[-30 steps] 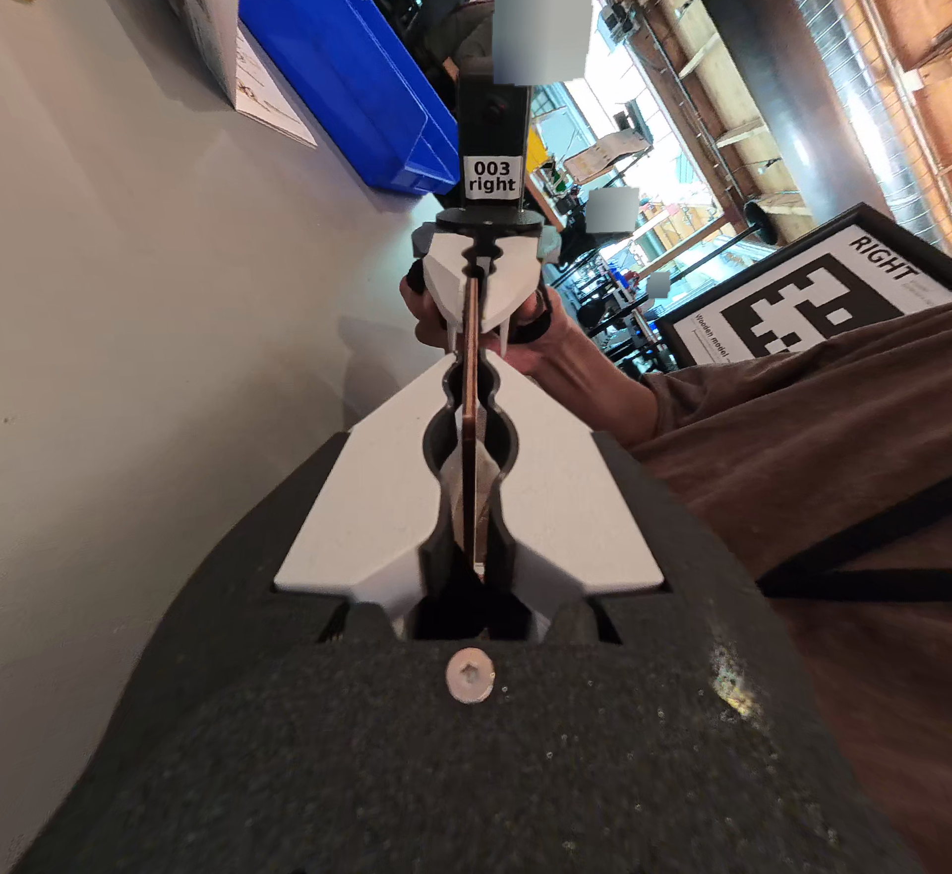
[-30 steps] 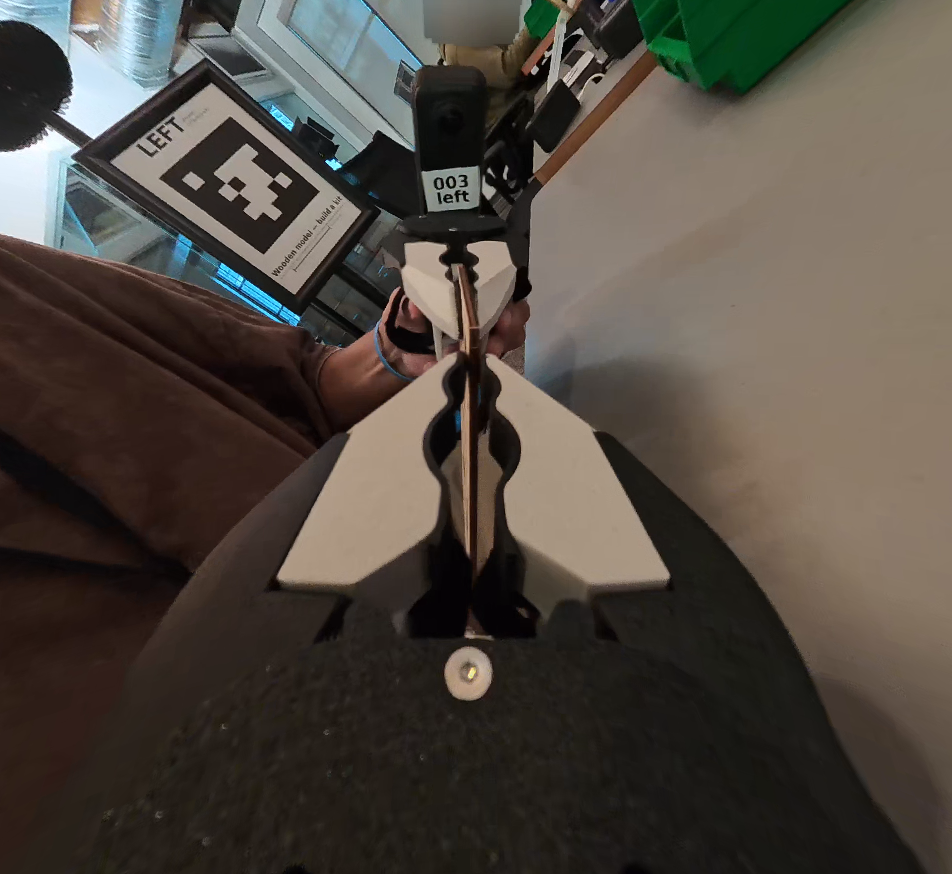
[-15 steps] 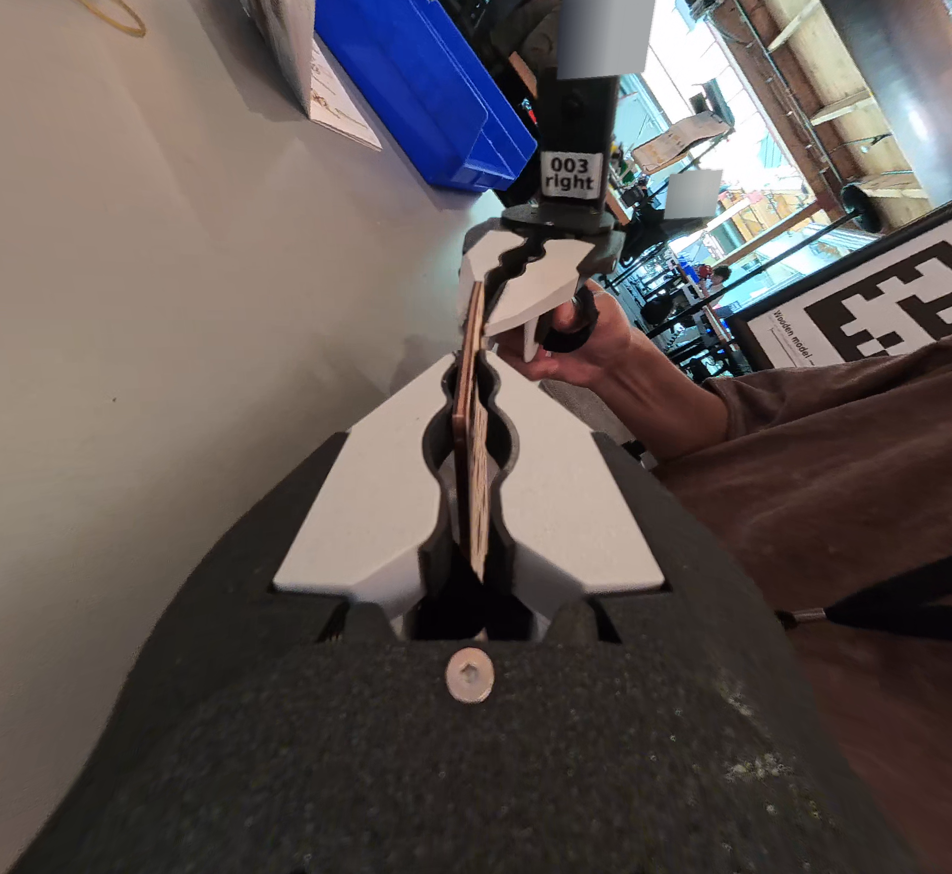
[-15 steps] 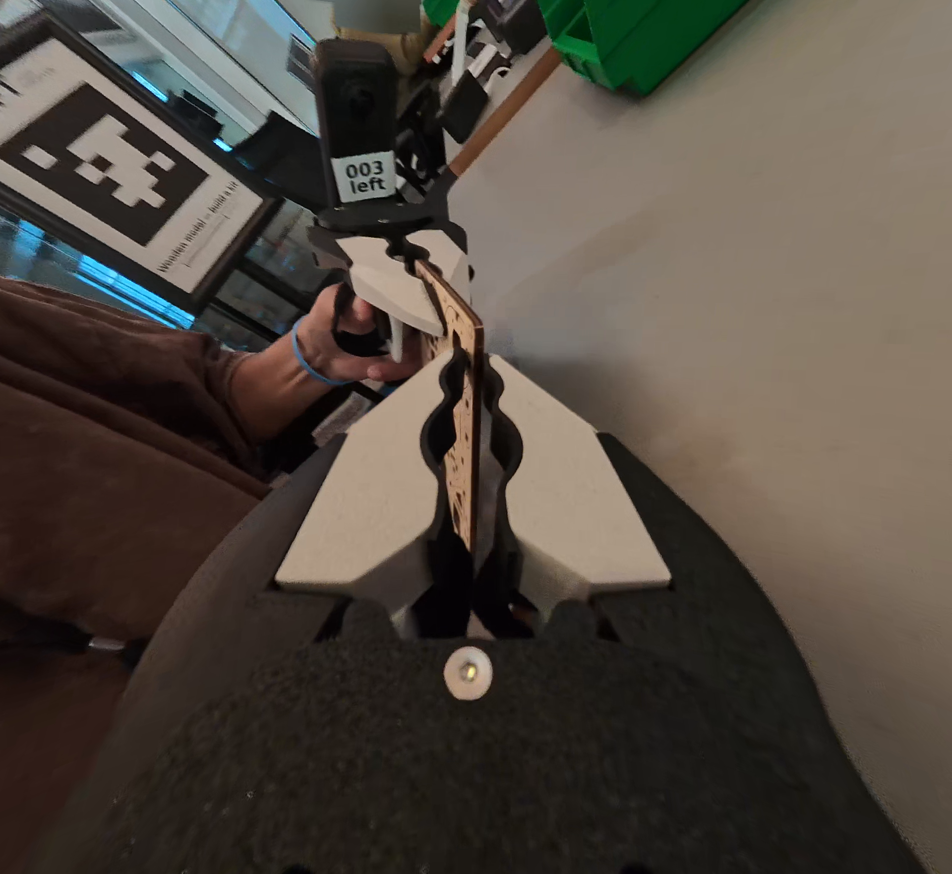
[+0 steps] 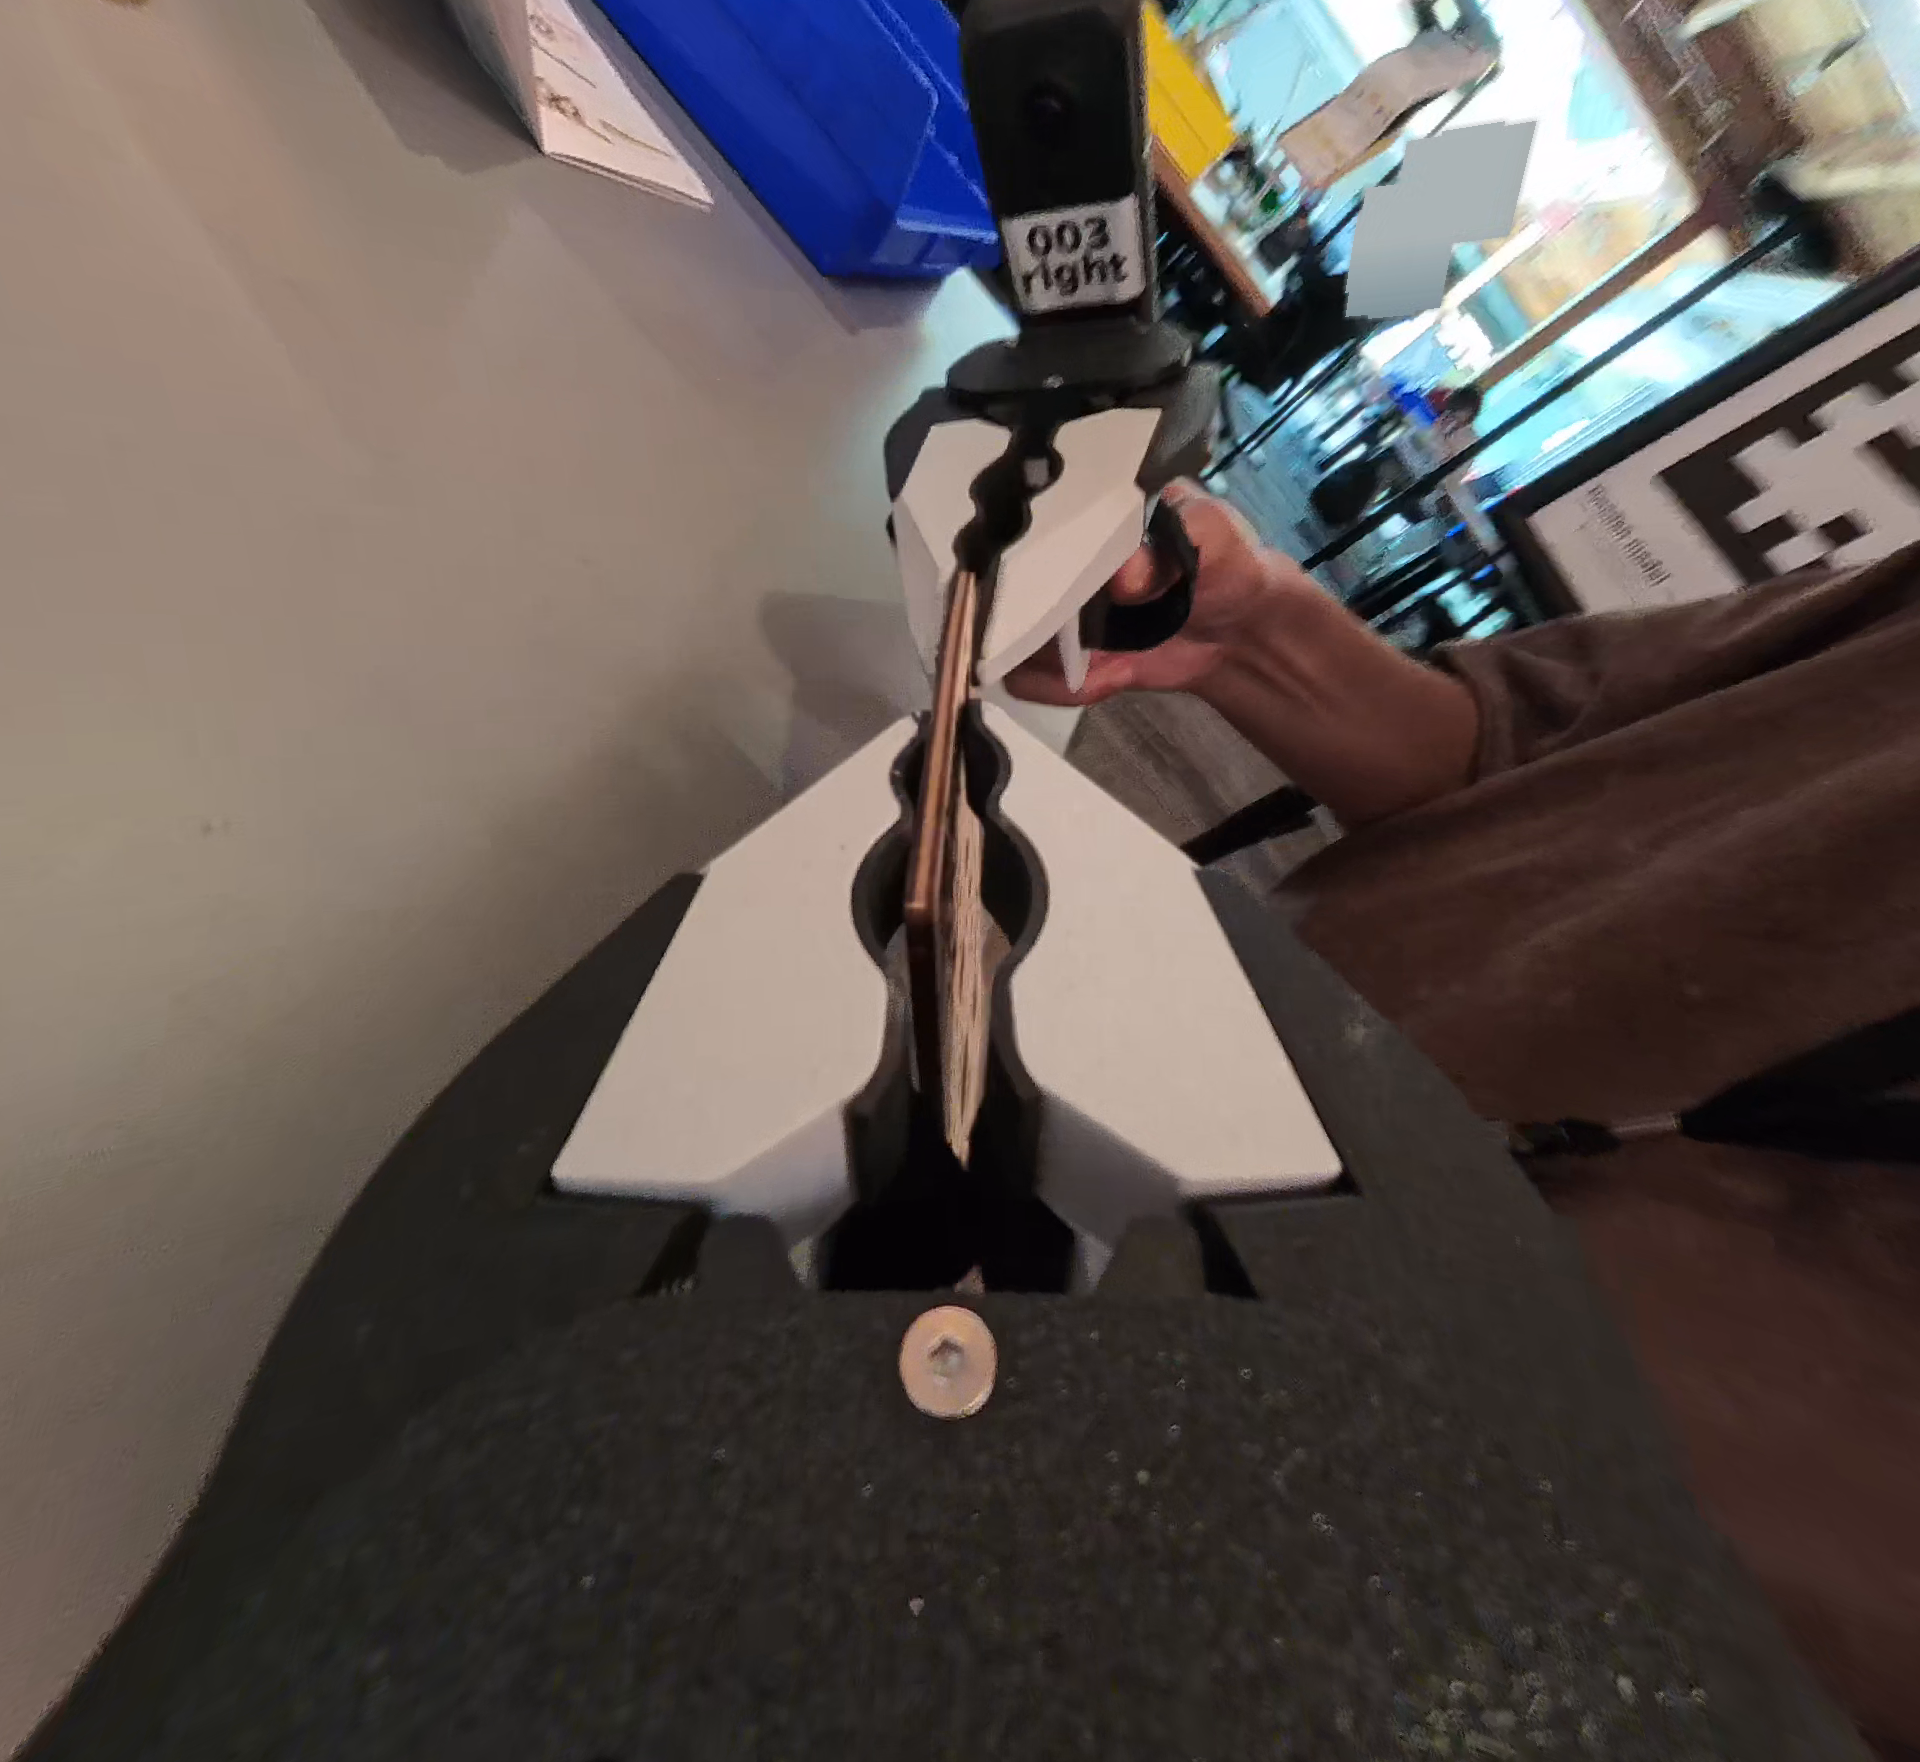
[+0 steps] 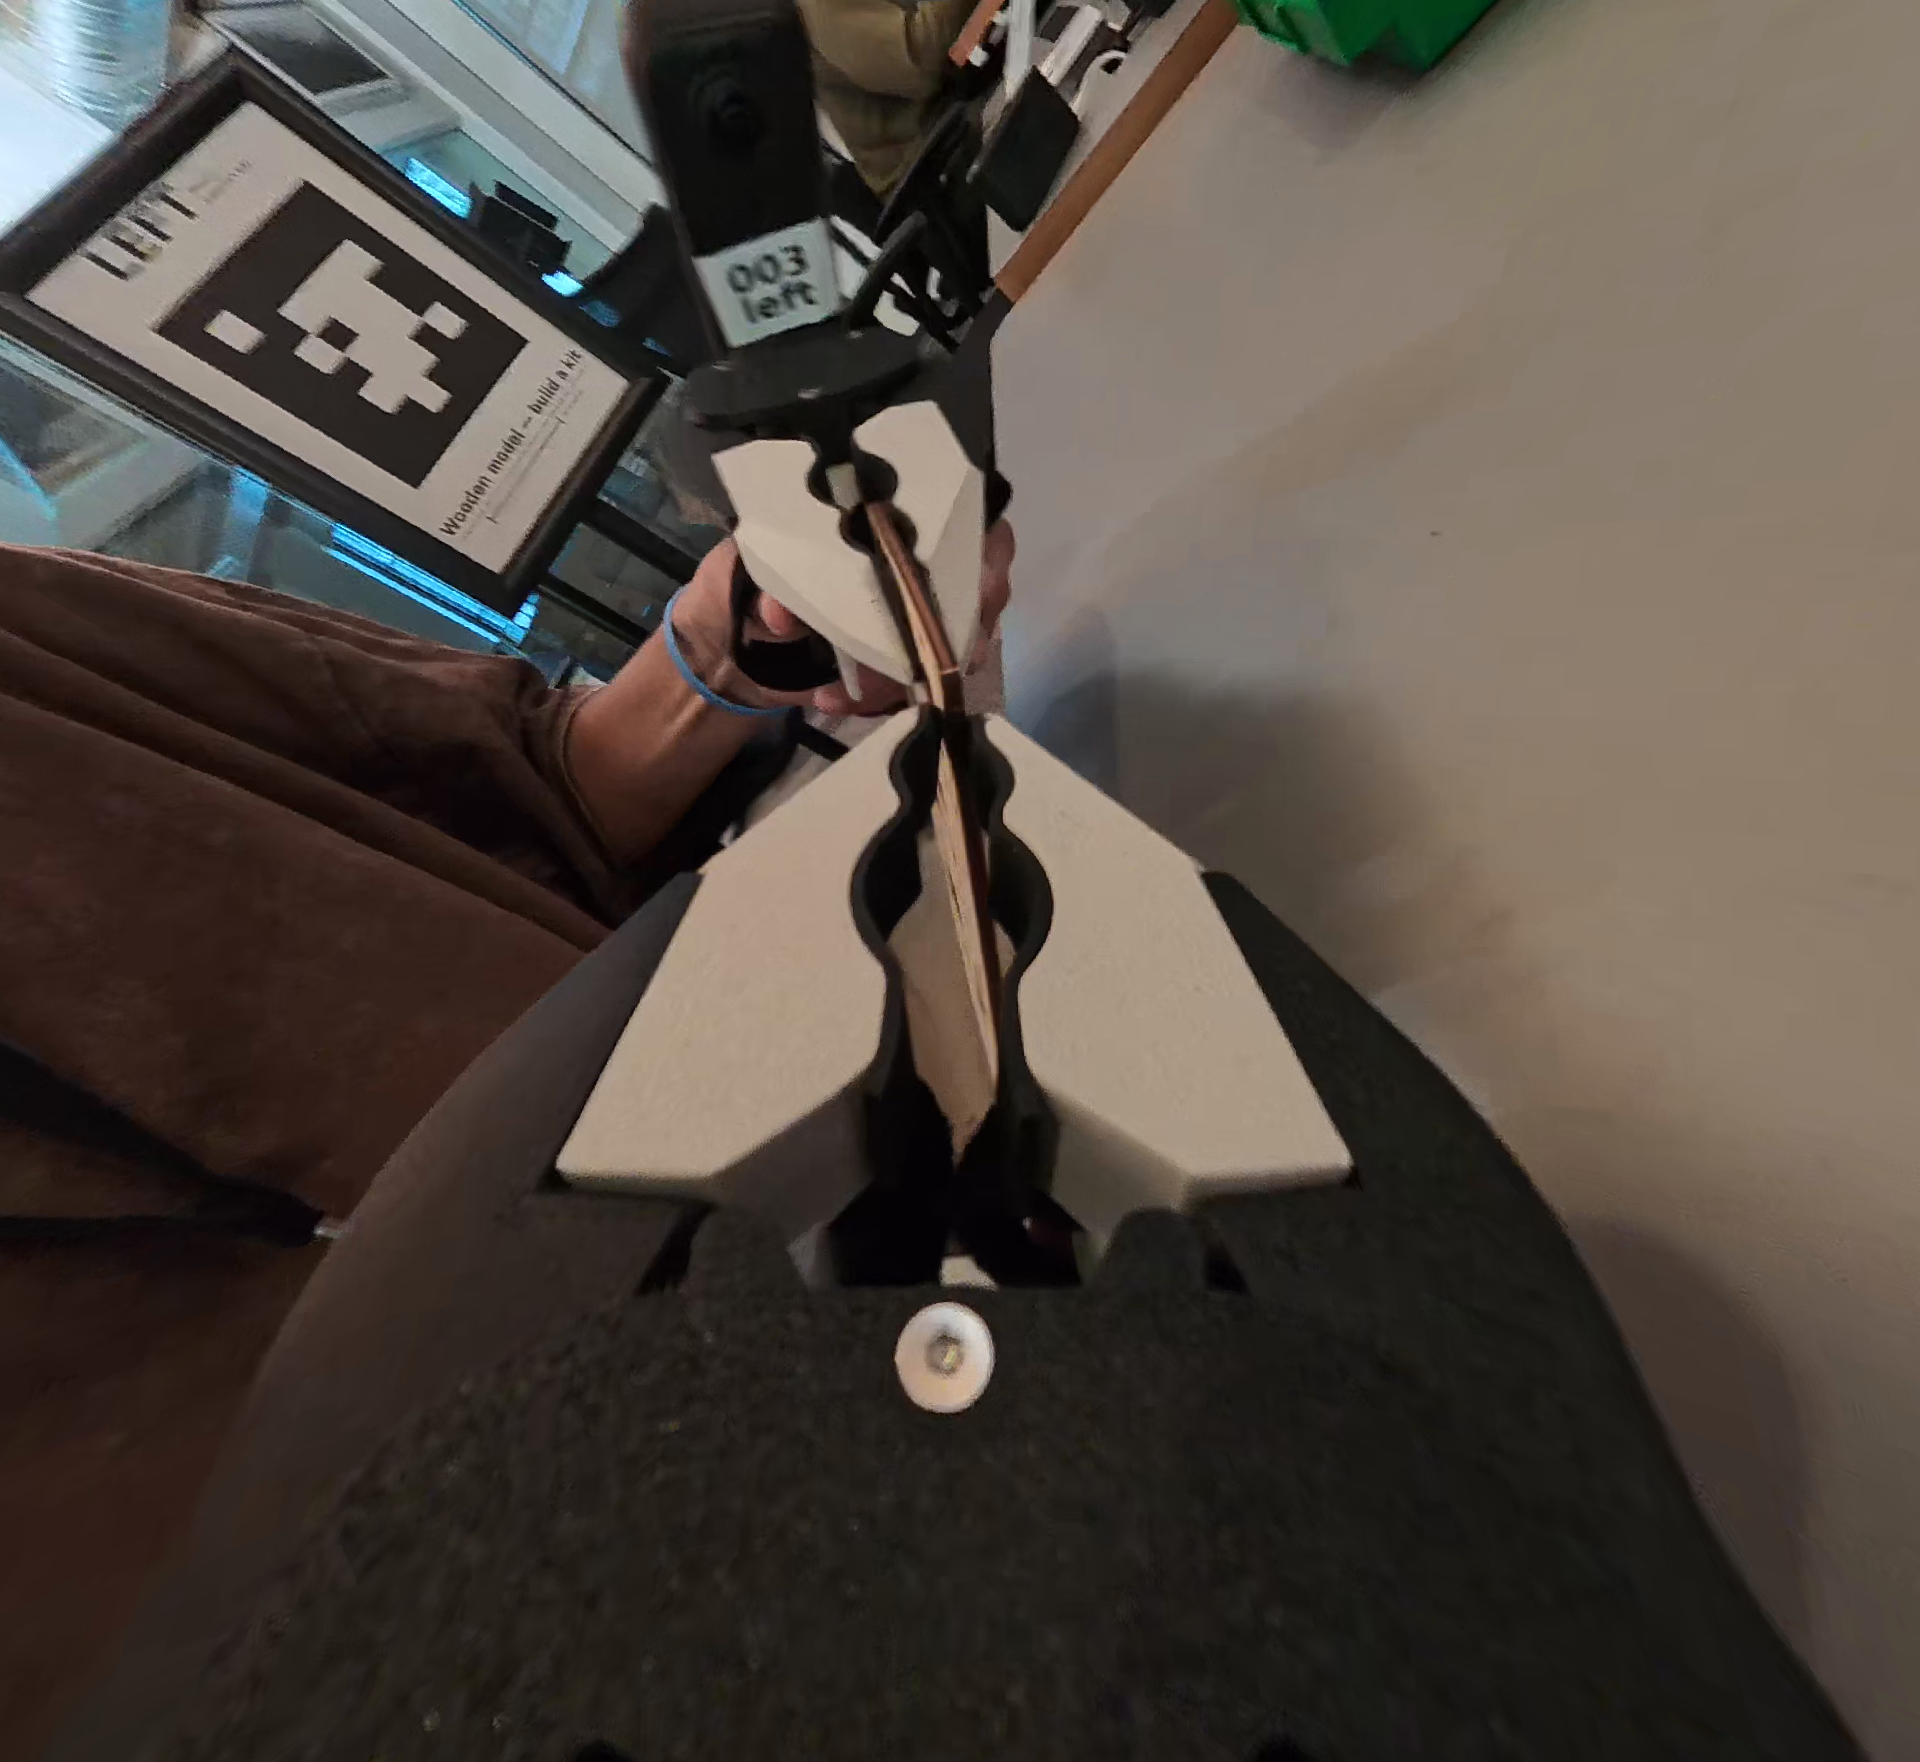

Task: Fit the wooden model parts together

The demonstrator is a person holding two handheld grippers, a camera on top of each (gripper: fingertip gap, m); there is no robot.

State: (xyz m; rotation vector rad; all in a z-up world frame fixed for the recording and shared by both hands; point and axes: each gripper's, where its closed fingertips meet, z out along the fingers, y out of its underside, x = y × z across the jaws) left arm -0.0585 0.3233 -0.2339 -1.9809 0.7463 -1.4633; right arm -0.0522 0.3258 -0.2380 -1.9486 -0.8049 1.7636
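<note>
Both grippers are facing each other above the grey surface (image 5: 312, 569), the left gripper (image 5: 940, 756) and, at twelve o'clock, the right gripper (image 5: 982, 663) each clamping one wooden sheet (image 5: 951, 933) edge-on, probably steadying it for fitting.

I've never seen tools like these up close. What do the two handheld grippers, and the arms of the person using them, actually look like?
Each gripper, left gripper and right gripper, has two white angular fingers with wavy black inner edges on a rough black body with a silver screw. A black camera bearing a white label tops each. The person wears brown sleeves and a blue wristband.
</note>
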